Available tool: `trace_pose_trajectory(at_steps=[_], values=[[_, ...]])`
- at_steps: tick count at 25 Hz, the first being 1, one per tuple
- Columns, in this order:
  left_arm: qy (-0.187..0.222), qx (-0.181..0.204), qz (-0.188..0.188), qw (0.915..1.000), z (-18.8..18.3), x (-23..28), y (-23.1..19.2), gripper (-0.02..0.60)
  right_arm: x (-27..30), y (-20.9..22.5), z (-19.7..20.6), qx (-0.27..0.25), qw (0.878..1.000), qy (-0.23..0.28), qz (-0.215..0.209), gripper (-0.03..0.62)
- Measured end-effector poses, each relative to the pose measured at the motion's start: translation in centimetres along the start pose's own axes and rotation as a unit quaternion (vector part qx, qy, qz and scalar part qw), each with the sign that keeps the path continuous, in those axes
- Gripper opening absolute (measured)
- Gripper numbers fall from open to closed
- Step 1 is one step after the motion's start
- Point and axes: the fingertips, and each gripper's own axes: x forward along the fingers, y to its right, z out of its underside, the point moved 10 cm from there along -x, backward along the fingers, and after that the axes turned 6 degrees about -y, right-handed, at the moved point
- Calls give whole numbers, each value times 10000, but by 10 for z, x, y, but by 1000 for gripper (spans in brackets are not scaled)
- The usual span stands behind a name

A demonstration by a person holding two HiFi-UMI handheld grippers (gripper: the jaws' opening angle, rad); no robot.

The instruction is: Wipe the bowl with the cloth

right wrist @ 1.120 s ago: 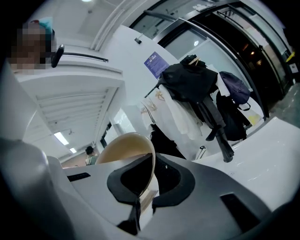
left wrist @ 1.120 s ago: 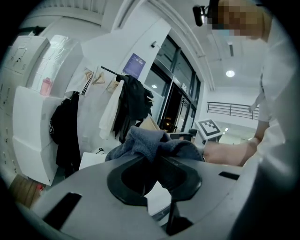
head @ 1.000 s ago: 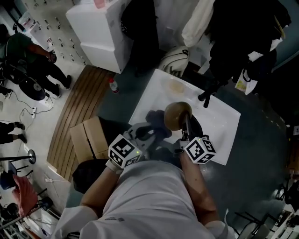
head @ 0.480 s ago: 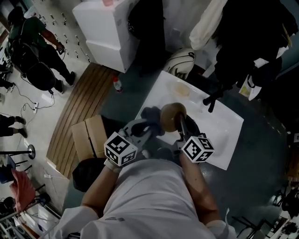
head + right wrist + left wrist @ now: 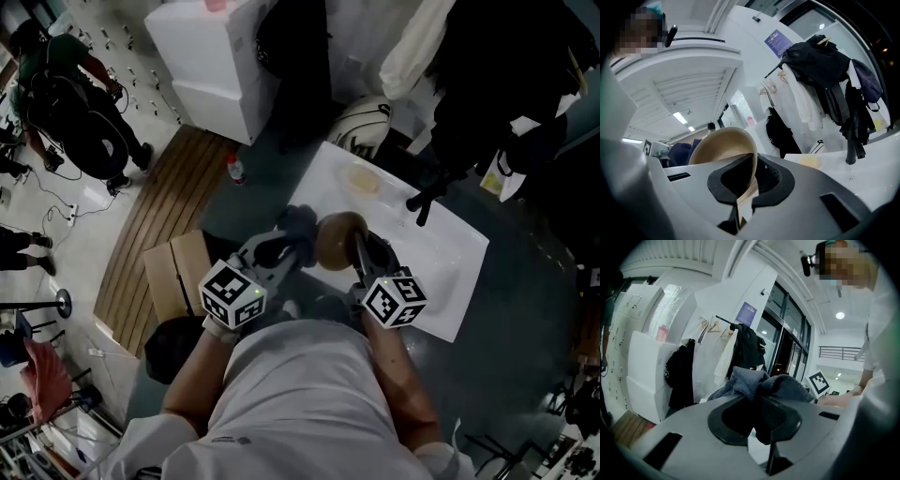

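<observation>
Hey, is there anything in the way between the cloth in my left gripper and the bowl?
Nothing visible does. The left gripper holds the cloth right beside the bowl, which the right gripper grips by its rim above the white table. Whether cloth and bowl touch is unclear.

The scene is taken from above by the head view, aimed steeply down, with the left gripper (image 5: 284, 248) and right gripper (image 5: 359, 253) seen near and from behind. Each gripper view is taken from just behind its own jaws, tilted upward along them, very close. The cloth (image 5: 759, 383) and bowl (image 5: 724, 145) gripped there, and the coats (image 5: 820, 70) beyond both grippers, are shared with the head view.
</observation>
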Motion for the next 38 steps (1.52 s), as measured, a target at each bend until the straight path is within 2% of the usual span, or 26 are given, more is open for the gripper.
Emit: trace_pose_trajectory(at_steps=[7, 11, 18, 24, 27, 31, 38], values=[[-24, 237, 84, 9997, -10, -5, -6, 60, 2, -7, 5, -566, 9978, -306, -160, 31], [-16, 198, 164, 9997, -10, -7, -12, 60, 5, -12, 9, -865, 9947, -388, -408, 31], [-95, 349, 397, 9986, -18, -3, -14, 60, 14, -36, 20, -1560, 9793, -701, -1081, 32], [-186, 172, 678, 9974, -15, -3, -20, 60, 15, -51, 23, -1922, 9679, -774, -1419, 32], [-187, 73, 808, 9965, -13, -1, -23, 60, 17, -56, 23, -2067, 9597, -809, -1724, 32], [-33, -218, 1065, 9941, -13, 1, -24, 60, 19, -61, 23, -1883, 9543, -774, -2187, 32], [283, -851, 1469, 9851, -11, 1, -32, 60, 24, -54, 26, -685, 9479, -737, -3023, 32]])
